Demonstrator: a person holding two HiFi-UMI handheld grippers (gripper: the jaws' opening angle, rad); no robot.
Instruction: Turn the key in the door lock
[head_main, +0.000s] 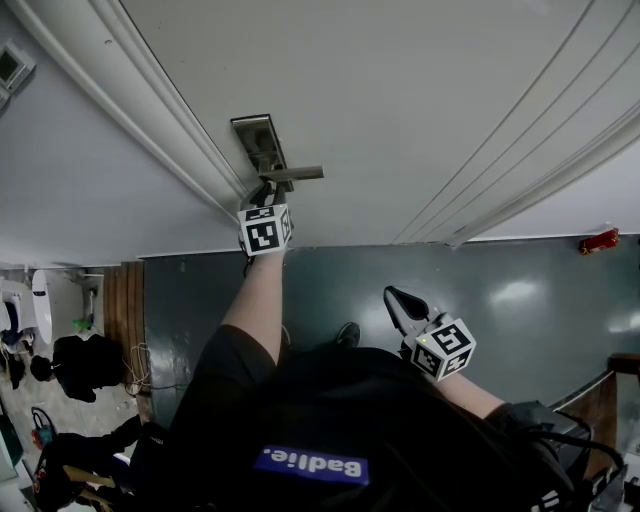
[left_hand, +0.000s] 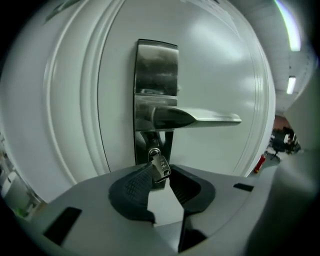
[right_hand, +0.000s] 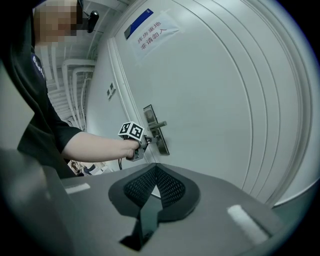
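While the left gripper (left_hand: 161, 174) clamps the stiff, likely slick key (left_hand: 159, 165) by its flat head below the door handle (left_hand: 200, 118), the right gripper (right_hand: 156, 169) hangs closed.

Cool, even light from ceiling strips (left_hand: 291, 84), fisheye warp, dark corners, soft near-field blur.

A small silver metal key (left_hand: 160, 166) sticks out of the keyhole near the bottom of a tall, narrow brushed-steel door lock plate (left_hand: 156, 65) set in a white door (left_hand: 220, 65). The key's flat head is tilted, leaning right. It sits between the jaw tips of the left gripper (left_hand: 161, 172), against the left pad. Just above that gripper, the lock's straight steel lever handle (left_hand: 200, 119) lies level, pointing right. The lock stands well ahead of the right gripper (right_hand: 156, 170).
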